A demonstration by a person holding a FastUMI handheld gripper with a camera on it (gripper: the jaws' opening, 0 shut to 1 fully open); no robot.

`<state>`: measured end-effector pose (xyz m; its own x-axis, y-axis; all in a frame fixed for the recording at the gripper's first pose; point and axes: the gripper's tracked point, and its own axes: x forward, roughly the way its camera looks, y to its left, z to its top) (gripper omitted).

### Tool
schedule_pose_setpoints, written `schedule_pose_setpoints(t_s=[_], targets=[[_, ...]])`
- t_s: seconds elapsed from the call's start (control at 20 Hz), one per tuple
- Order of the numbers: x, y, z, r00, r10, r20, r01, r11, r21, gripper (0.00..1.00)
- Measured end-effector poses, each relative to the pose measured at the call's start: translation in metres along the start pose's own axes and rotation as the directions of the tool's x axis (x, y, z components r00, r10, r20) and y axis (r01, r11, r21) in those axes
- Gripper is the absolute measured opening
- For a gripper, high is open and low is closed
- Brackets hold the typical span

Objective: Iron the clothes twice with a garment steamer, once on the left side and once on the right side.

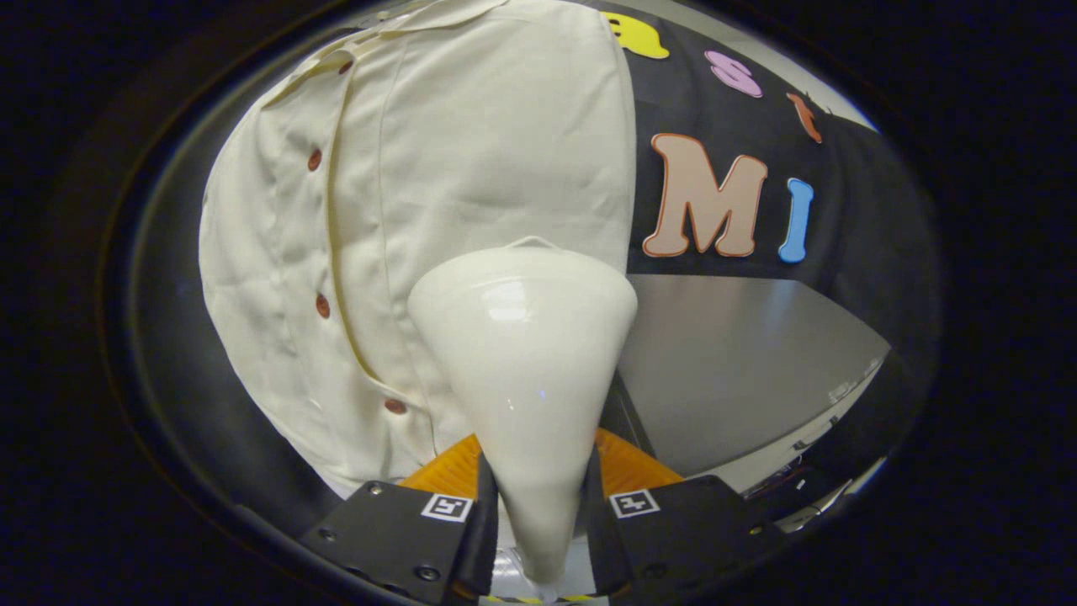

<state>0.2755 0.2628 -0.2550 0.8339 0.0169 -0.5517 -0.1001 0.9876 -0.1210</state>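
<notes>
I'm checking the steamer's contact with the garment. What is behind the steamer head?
The gripper is shut on the steamer. Behind its head hangs the cream shirt; the contact patch is covered.

A grey table (740, 370) spreads to the right of the garment steamer (526, 337) and beyond it, its far edge meeting the black cloth wall. The cream shirt (437, 168) hangs behind and left of the steamer; whether its hem touches the table cannot be told. The gripper (538, 475) has both fingers pressed on the steamer's narrow end.
</notes>
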Motion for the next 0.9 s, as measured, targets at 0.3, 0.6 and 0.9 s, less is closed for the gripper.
schedule_pose_setpoints(t_s=[0.3, 0.6, 0.9], targets=[[0.021, 0.006, -0.053, 0.995, -0.015, -0.096, 0.013, 0.999, -0.029, 0.45], [0.040, 0.007, -0.097, 0.989, -0.048, -0.141, 0.038, 0.996, -0.076, 0.45], [0.055, 0.006, -0.139, 0.982, -0.074, -0.175, 0.064, 0.996, -0.063, 0.45]])
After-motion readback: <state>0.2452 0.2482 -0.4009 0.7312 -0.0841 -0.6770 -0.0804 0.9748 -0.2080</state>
